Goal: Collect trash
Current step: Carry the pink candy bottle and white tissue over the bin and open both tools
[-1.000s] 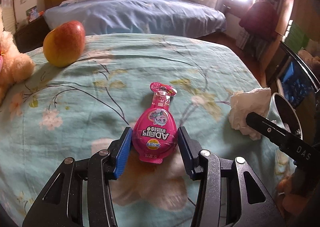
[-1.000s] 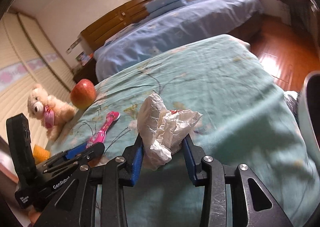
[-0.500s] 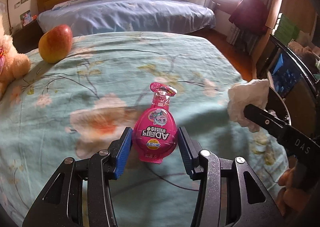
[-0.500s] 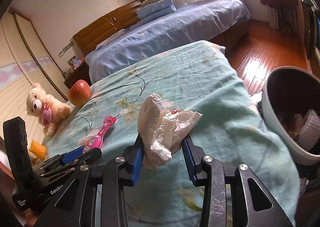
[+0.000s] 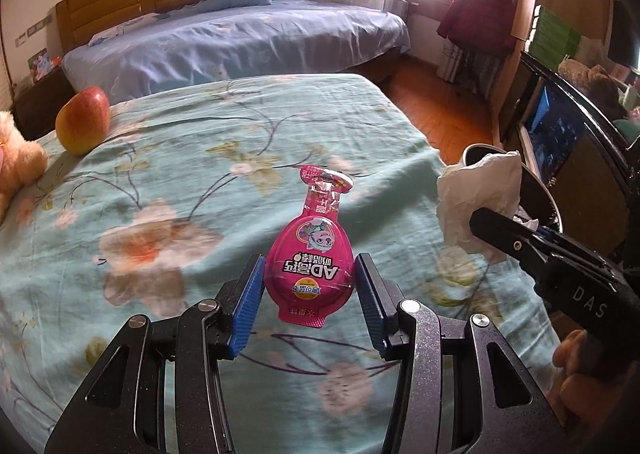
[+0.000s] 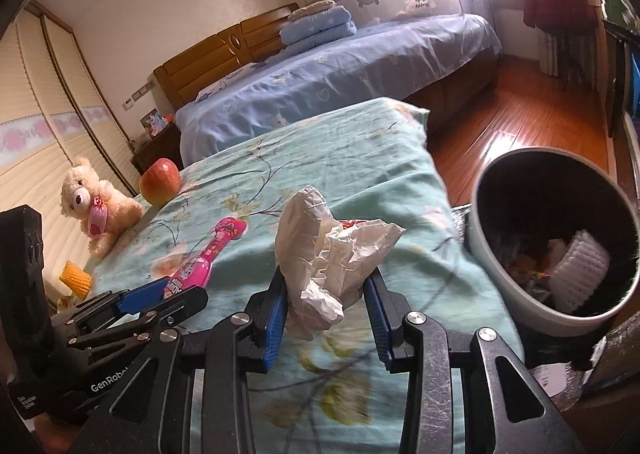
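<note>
Both grippers carry trash above the floral bed, beside the trash bin.

The left gripper [image 5: 310,290] has its jaws closed on a pink snack wrapper [image 5: 312,254]; the right gripper [image 6: 326,310] has its jaws clamped on a crumpled white tissue [image 6: 328,254]. The trash bin [image 6: 500,274] stands just off the bed's [image 6: 320,158] corner, right of the tissue. An apple [image 6: 159,181] and teddy bear [image 6: 94,202] sit far from the bin.

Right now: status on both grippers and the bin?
Left gripper shut on pink wrapper. Right gripper shut on crumpled tissue. Trash bin open, nothing in the way.
</note>
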Demonstrator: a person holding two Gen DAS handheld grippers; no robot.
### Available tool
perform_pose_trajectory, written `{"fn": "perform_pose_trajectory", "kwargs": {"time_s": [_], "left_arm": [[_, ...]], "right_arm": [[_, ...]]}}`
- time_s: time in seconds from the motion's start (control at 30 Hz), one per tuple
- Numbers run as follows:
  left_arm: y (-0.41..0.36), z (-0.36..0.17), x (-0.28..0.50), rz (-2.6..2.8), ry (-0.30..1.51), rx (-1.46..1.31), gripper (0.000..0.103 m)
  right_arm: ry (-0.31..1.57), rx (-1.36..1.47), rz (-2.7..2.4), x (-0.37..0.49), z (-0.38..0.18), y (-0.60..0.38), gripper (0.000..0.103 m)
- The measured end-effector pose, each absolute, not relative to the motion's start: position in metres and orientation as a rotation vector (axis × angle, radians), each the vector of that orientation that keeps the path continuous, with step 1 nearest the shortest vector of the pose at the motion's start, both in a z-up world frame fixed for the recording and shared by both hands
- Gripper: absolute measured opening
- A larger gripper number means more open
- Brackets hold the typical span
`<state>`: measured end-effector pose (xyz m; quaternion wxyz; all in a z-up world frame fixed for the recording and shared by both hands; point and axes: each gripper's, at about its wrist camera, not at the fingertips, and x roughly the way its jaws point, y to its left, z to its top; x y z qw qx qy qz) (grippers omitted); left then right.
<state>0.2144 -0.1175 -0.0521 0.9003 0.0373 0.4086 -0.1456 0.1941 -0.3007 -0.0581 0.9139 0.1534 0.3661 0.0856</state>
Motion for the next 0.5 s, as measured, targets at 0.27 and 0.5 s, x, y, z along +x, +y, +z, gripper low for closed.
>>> {"fn": "perform_pose_trajectory", "kwargs": {"time_s": [0.27,0.5], "left_arm": [[-0.140,-0.049,0.209,-0.323,0.838,0.107,0.045],[-0.156,-0.049,0.205,-0.347,0.840,0.122,0.045]], "right_arm": [[0.731,0.316,0.151,0.184,-0.055,-0.325,0.038],[0.725,0.332,0.131,0.179,-0.056,-0.341,0.038]]}}
